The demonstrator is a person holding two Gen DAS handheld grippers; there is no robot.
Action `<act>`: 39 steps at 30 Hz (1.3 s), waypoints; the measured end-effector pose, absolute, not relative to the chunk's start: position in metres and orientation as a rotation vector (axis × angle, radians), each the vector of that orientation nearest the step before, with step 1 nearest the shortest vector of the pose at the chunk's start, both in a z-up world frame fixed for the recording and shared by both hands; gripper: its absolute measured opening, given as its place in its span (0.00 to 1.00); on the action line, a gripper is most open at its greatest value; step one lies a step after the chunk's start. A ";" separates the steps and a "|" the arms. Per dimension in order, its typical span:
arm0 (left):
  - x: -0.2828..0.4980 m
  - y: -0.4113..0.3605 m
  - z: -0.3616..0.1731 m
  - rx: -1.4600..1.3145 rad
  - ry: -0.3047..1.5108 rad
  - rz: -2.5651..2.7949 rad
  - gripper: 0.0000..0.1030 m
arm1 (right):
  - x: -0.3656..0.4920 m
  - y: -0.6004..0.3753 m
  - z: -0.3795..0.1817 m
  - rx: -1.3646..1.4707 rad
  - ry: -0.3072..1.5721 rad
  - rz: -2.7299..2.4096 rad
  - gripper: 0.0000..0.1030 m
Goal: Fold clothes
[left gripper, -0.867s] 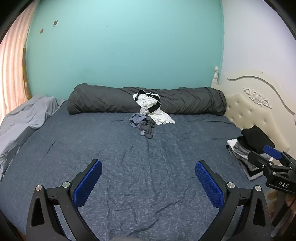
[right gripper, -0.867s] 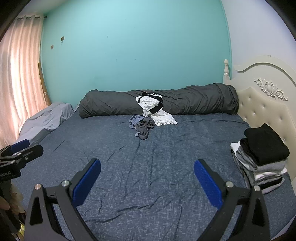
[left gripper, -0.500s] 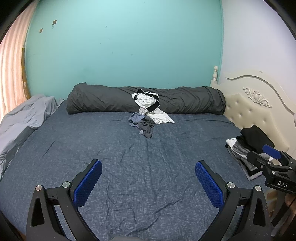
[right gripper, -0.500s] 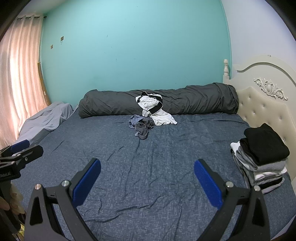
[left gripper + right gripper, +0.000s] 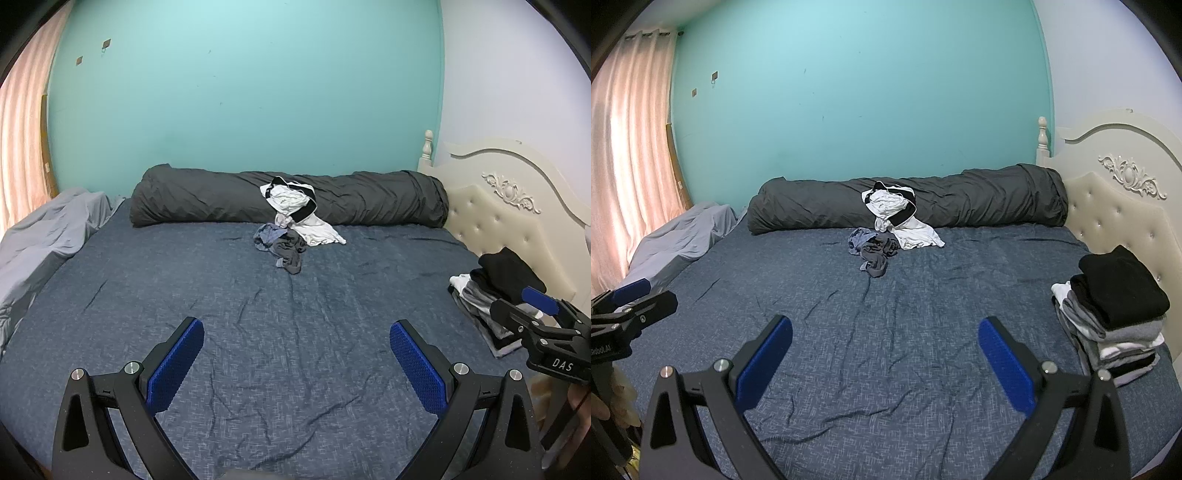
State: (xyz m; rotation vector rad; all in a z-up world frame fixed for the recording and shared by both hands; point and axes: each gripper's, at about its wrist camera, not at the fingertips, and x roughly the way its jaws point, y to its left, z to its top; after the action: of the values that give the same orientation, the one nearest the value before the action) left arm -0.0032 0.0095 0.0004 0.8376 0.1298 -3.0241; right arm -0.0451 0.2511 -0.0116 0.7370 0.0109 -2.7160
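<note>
Since the earlier frames almost nothing has changed: both claws have crept only slightly and the clothes lie as before. The left gripper (image 5: pixel 296 363) hangs over the near part of the blue bedsheet (image 5: pixel 314 314) with its two blue pads spread wide and nothing between them. The right gripper (image 5: pixel 885 360) is likewise spread wide and empty.

There are two claws, one loose heap of unfolded clothes (image 5: pixel 295 227) and one folded stack (image 5: pixel 1112 314). In the heap, at least three garments can be told apart: a white-and-black one draped up against the rolled dark grey duvet (image 5: pixel 207 199), a blue one and a dark grey one lying on the sheet in front of it.

From either claw, the heap sits at twelve o'clock, well apart, at the far side of the bed. The folded stack, black on top, lies at about two o'clock beside the cream headboard (image 5: pixel 1108 206). A rumpled light grey sheet (image 5: pixel 687 236) lies at ten o'clock.
</note>
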 end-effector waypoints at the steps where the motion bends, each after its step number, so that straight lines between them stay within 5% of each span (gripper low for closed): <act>1: -0.003 0.009 0.000 0.837 0.130 -3.025 0.99 | -0.045 0.251 -0.011 0.736 0.010 -2.716 0.98; 39: -0.014 0.015 0.002 0.851 0.126 -3.031 1.00 | -0.052 0.254 -0.009 0.739 -0.001 -2.713 0.98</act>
State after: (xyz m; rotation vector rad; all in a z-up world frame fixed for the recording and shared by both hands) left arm -0.0145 0.0151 0.0015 0.8514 0.1258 -3.0307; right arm -0.0520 0.2543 -0.0087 0.7393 -0.0009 -2.7129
